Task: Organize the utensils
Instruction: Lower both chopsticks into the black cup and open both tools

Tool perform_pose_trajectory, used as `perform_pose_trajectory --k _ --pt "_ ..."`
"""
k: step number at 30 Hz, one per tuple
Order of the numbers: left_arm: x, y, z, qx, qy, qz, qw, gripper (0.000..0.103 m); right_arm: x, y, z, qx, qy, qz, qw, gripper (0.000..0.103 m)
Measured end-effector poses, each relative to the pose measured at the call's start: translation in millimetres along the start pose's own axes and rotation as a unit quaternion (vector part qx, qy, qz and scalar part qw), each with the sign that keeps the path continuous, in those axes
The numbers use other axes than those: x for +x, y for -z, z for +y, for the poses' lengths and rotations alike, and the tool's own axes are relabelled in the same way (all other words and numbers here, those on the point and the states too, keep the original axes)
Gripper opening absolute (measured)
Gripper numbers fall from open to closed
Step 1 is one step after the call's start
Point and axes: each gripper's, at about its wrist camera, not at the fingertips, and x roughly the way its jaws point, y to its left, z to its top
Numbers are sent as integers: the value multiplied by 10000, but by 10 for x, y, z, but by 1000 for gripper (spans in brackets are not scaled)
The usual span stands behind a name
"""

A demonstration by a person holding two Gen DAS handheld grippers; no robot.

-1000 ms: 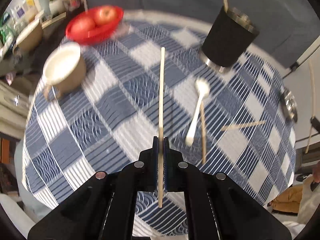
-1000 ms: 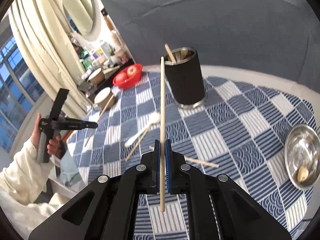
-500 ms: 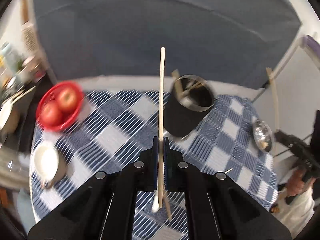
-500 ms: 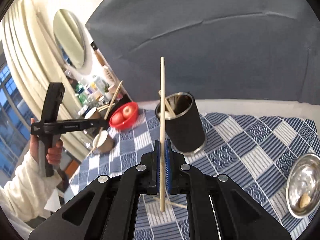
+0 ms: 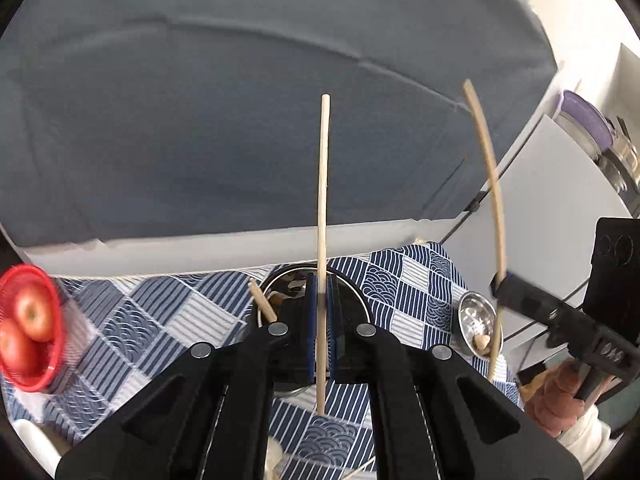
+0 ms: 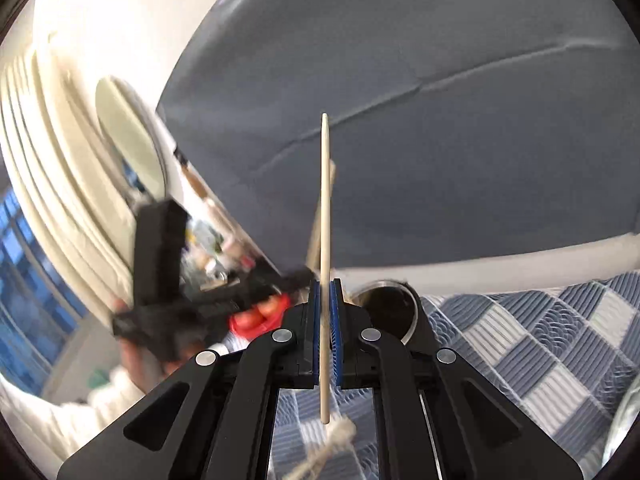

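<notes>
Here the black utensil cup (image 5: pixel 316 280) stands near the far edge of the counter (image 5: pixel 404 280), with open air above its mouth. Two tools are raised over it, each clenched on one chopstick: the left tool (image 5: pixel 320 320) grips a chopstick (image 5: pixel 323 184) directly above the cup, the right tool (image 6: pixel 327 320) grips another chopstick (image 6: pixel 325 216) just left of it. One chopstick (image 5: pixel 262 304) already leans inside the cup. Right of the cup sits one steel bowl (image 5: pixel 476 320); left, one red basket (image 5: pixel 28 320) holding two apples (image 5: pixel 34 316).
</notes>
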Motion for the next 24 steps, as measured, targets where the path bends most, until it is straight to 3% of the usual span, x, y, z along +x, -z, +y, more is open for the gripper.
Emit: perform_pose_trajectory --k 6,14,16,24 --pt "260 19 152 -189 341 -289 9988 5 240 -55 -125 132 138 -150 9997 5" --pt "487 23 219 -26 485 -247 9985 5 658 -45 -215 98 420 1 9991 5" --pt "520 32 174 181 320 -335 9988 5 750 -27 -245 138 528 12 9985 5" --pt "518 190 18 765 463 -435 9950 5 949 134 -302 128 878 52 9960 5"
